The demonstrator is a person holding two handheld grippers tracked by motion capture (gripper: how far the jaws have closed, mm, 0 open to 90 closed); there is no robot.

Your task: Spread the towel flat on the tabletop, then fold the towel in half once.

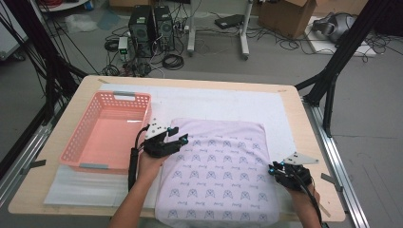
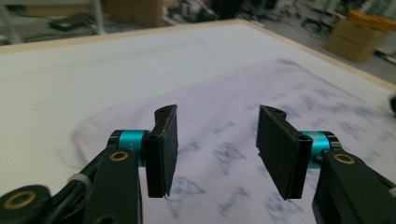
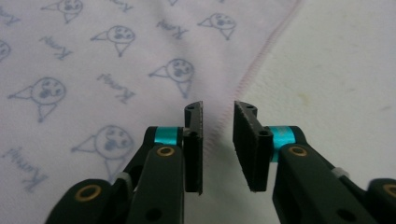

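A pale pink cloth printed with small blue faces lies flat on the white mat, folded to a rectangle. My left gripper hovers over the cloth's near-left corner. In the left gripper view its jaws stand well apart, with nothing between them and the cloth below. My right gripper is at the cloth's right edge. In the right gripper view its jaws leave a narrow gap, poised over the stitched hem of the cloth, and the pads do not press on it.
A pink plastic basket stands empty at the left of the wooden table. The white mat covers most of the tabletop. Beyond the table are computer towers, cables and cardboard boxes on the floor.
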